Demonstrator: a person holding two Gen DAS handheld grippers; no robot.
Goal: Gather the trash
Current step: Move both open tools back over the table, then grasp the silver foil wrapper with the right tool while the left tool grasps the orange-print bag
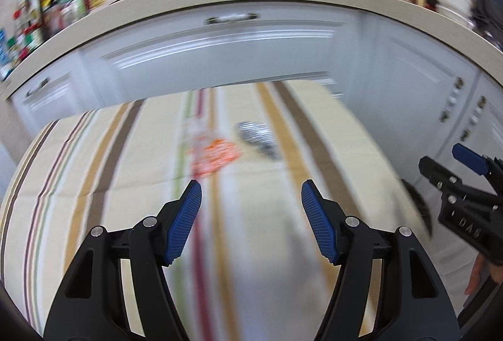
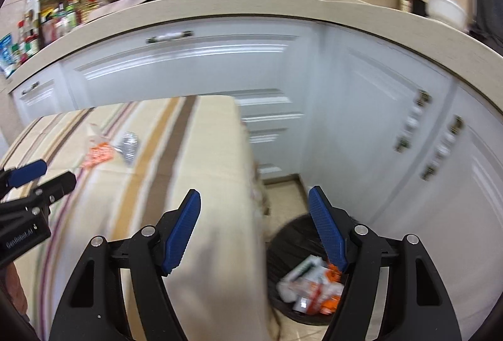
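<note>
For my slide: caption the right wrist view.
Open right gripper above lined bin of wrappers; two wrappers on the striped tablecloth.

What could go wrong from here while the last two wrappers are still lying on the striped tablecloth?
1. The orange wrapper and the silver wrapper look nearly touching; the open left gripper might snag both or push one away.
2. Pinching a flat wrapper could catch the tablecloth too.
3. The bin sits low beside the table edge, so a careless drop may miss it.
</note>
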